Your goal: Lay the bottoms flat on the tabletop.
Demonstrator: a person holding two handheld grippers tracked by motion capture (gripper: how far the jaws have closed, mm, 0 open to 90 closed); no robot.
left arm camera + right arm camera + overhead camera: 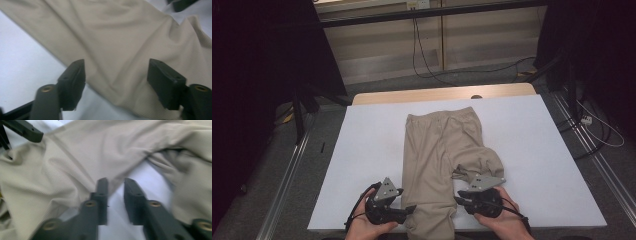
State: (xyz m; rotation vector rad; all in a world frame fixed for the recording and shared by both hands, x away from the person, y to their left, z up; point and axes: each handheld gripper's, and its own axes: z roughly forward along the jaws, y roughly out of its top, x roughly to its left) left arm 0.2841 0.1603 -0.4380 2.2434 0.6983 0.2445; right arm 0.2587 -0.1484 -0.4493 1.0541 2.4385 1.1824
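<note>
Beige trousers (437, 145) lie flat on the white table (372, 135), waistband at the far end. One leg runs straight to the front edge; the other is bunched up at the right. My left gripper (411, 209) sits at the straight leg's left edge, jaws wide open over the fabric (112, 32), gripper (116, 75). My right gripper (458, 201) points at that leg's right edge. Its jaws stand a narrow gap apart (115, 182), with bare table between them and the cloth (75, 157) just touching the left tip.
The straight leg's hem hangs over the table's front edge between the person's hands. Bare white tabletop (542, 150) lies on both sides of the trousers. A wooden strip (437, 94) borders the far edge. Cables run over the floor (462, 75) beyond.
</note>
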